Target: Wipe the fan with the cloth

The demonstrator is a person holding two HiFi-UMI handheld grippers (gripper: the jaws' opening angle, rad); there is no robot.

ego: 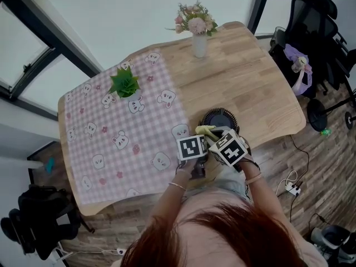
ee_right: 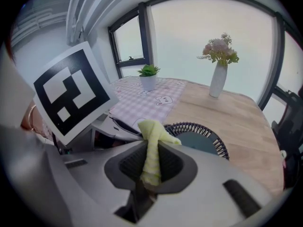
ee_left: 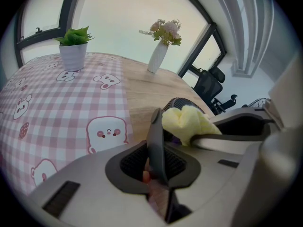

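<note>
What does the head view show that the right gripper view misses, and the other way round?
Only the head view shows the person's hair, the wooden floor and a power strip lying on it.

Only the right gripper view shows, up close, the right gripper with its jaws clamped on the yellow cloth, and the ribs of the fan.

Both show the fan, that cloth, the flower vase, the potted plant, the checked tablecloth and the table.

right gripper: jaws closed on cloth | fan: just beyond, on table
</note>
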